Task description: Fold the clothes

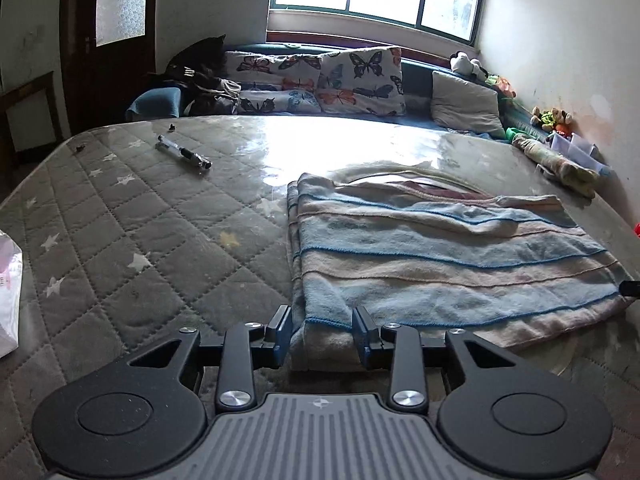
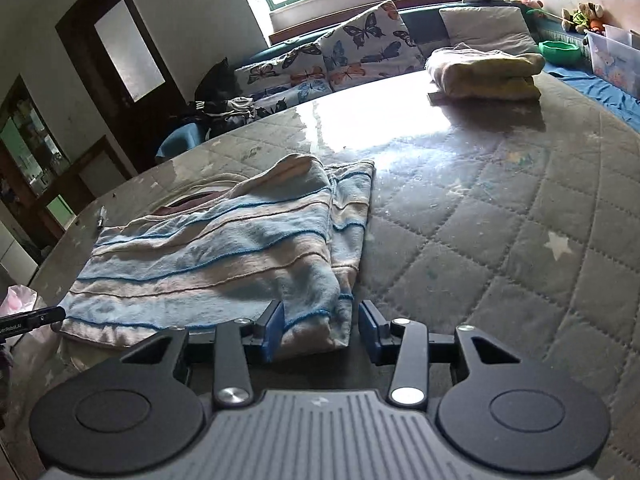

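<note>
My left gripper (image 1: 322, 330) sits at the near left corner of the striped blue-and-cream towel (image 1: 440, 256), its jaws spread with the folded corner between them; the pads do not seem to press the cloth. My right gripper (image 2: 321, 330) stands the same way at the near right corner, jaws apart around the fabric edge. The towel lies folded on the quilted mattress (image 1: 132, 240). A pen (image 1: 183, 152) rests well apart to the left, and another folded cloth (image 2: 486, 70) lies near the pillows (image 2: 352, 46).

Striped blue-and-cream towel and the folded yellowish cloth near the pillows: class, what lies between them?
Only bare quilted mattress separates striped towel from folded cloth, in the right wrist view.
</note>
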{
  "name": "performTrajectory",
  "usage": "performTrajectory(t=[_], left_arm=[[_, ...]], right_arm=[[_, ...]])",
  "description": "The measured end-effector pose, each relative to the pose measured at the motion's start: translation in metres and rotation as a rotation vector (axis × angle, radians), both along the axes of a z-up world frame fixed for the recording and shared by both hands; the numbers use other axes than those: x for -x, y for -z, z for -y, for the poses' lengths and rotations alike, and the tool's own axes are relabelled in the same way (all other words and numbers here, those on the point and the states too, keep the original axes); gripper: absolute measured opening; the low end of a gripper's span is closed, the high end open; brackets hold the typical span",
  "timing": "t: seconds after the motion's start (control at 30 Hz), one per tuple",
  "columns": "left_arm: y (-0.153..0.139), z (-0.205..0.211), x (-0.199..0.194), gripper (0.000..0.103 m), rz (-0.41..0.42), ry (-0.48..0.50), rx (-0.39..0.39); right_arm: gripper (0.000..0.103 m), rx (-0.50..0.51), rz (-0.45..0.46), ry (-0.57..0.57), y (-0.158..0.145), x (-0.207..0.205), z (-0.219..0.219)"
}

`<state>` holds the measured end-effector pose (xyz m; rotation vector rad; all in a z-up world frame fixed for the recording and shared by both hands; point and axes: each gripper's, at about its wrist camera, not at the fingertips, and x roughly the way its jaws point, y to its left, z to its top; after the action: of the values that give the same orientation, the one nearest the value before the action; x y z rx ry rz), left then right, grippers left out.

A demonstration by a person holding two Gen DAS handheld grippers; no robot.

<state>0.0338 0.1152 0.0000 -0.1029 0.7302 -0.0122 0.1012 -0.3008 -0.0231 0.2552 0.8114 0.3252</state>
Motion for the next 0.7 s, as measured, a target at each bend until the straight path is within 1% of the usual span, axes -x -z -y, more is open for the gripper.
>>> performTrajectory(t=[0.1, 0.13, 0.17, 0.2, 0.23, 0.27, 0.3, 0.37, 0.53, 0.7], left_arm=[[0.002, -0.003, 0.000, 0.041, -0.006, -0.015, 0.010], [0.003, -0.004, -0.001, 0.041, -0.009, -0.016, 0.017], [0.004, -0.004, -0.002, 0.040, -0.010, -0.011, 0.023], [0.004, -0.004, -0.002, 0.030, -0.011, -0.005, 0.029], [0.005, -0.004, -0.002, 0.025, -0.012, 0.001, 0.035], [0.005, -0.003, -0.003, 0.020, -0.013, 0.007, 0.040], [0.004, -0.003, -0.002, 0.014, -0.011, 0.011, 0.041], [0.002, -0.003, 0.000, 0.011, -0.012, 0.017, 0.049], [-0.005, -0.001, 0.018, 0.010, -0.032, 0.071, 0.088], [-0.009, 0.012, 0.050, 0.010, -0.071, 0.145, 0.112]], right_arm=[[0.027, -0.007, -0.007, -0.011, 0.000, 0.001, -0.001], [0.026, -0.005, -0.008, -0.013, 0.000, 0.001, -0.002], [0.020, -0.002, -0.007, -0.013, 0.000, 0.001, -0.003], [0.015, 0.002, -0.004, -0.012, -0.001, 0.001, -0.004], [0.013, 0.004, 0.000, -0.010, -0.001, 0.001, -0.004], [0.008, 0.007, 0.004, -0.008, -0.002, 0.002, -0.004], [0.007, 0.008, 0.008, -0.007, -0.003, 0.002, -0.004], [0.006, 0.013, 0.016, -0.008, -0.006, 0.004, -0.004], [0.005, 0.055, 0.025, -0.020, -0.015, 0.013, 0.001], [0.005, 0.111, 0.016, -0.032, -0.024, 0.038, 0.012]])
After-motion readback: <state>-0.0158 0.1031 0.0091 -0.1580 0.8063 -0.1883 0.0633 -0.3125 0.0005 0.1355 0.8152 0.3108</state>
